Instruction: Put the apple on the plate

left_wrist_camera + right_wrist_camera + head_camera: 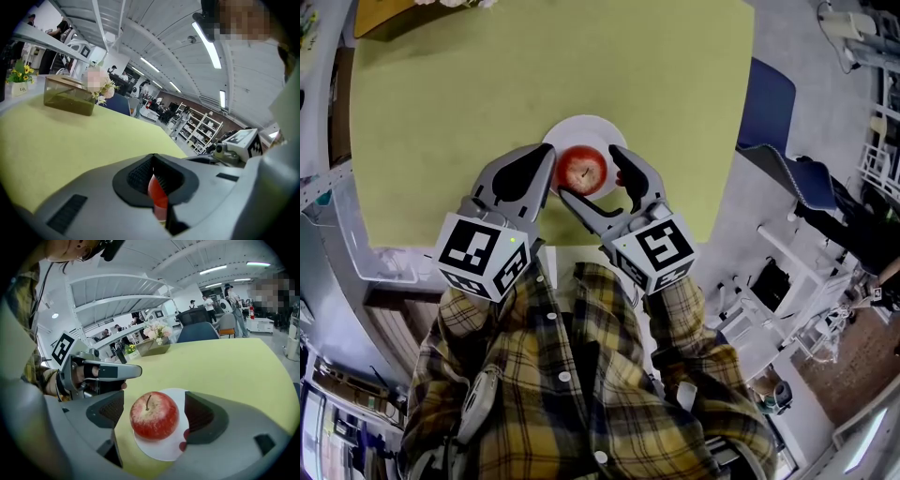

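apple [154, 415] on plate [161, 449], between right gripper [157, 413] jaws, apart | left gripper [154, 179] jaws together

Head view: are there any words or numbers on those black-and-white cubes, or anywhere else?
No readable words or numbers anywhere.
Left cube and right cube: only black-and-white square patterns, no letters.
Small flower pot in the left gripper view: some print, too small to read.

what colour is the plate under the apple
Plain white. The plate shows best in the right gripper view, under the apple.
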`<move>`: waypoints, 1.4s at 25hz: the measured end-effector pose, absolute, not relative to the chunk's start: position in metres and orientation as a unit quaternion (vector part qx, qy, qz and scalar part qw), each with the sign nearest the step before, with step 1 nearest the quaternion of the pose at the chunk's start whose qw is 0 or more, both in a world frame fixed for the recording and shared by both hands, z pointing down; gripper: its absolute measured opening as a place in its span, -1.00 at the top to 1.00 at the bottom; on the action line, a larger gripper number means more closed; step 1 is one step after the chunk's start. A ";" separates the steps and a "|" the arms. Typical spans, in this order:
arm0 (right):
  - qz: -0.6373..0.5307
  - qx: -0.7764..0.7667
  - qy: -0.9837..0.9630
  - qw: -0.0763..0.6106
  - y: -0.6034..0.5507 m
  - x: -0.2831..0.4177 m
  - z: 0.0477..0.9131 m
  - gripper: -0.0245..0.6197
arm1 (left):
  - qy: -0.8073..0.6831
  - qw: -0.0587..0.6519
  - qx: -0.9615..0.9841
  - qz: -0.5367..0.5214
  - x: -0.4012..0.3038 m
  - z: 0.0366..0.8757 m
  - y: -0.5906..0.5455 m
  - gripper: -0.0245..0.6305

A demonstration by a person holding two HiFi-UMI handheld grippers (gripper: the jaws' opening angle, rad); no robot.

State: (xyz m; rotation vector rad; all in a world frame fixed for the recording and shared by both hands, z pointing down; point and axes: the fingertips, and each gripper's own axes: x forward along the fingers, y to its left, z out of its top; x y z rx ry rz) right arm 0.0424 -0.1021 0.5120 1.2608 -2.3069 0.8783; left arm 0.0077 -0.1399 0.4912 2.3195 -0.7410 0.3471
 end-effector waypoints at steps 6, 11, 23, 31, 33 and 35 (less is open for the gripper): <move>0.306 0.453 -0.820 0.171 -0.099 0.047 0.486 -0.25 | -0.283 0.319 0.896 0.124 0.014 0.469 -0.140 0.90; 0.296 0.461 -0.824 0.143 -0.107 0.042 0.455 -0.24 | -0.285 0.309 0.900 0.113 0.007 0.444 -0.141 0.90; 0.229 0.487 -0.842 0.045 -0.129 0.059 0.340 -0.14 | -0.298 0.240 0.921 0.074 0.013 0.358 -0.153 0.90; 0.158 0.500 -0.852 -0.018 -0.126 0.057 0.252 0.41 | -0.305 0.199 0.931 0.038 0.009 0.304 -0.152 0.90; 0.153 0.500 -0.851 -0.040 -0.124 0.056 0.235 0.51 | -0.304 0.192 0.933 0.030 0.008 0.293 -0.149 0.90; 0.146 0.503 -0.850 -0.054 -0.122 0.056 0.224 0.59 | -0.304 0.186 0.934 0.025 0.007 0.285 -0.145 0.90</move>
